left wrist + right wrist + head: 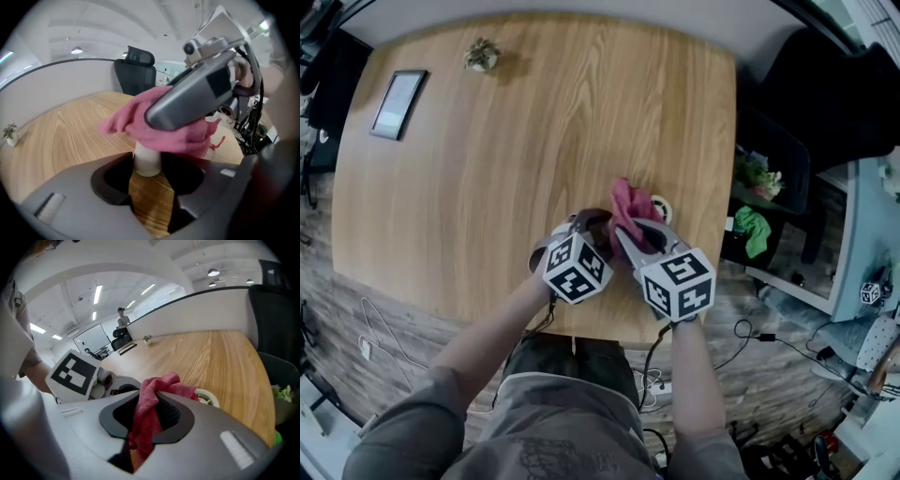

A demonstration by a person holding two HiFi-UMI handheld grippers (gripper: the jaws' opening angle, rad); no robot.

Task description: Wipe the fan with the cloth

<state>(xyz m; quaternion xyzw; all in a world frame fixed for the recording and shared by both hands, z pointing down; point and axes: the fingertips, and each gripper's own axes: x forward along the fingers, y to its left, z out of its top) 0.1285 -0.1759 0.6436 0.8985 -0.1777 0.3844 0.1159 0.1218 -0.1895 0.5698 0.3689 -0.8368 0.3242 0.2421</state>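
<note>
Cloth (142, 425) clamped by right gripper (153, 401) covers fan (147, 158), whose stem left gripper (150, 180) grips. Near table (487, 187) edge; open wood beyond

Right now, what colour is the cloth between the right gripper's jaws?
The cloth is pinkish red, clearest in the right gripper view.

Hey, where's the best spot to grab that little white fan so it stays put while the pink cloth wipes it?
Grip the fan by its round white handle, coming from the person's side with a jaw on each flank. That end is bare and narrow and sticks out from under the cloth, which covers the rest. The left gripper clamps it right there.
</note>
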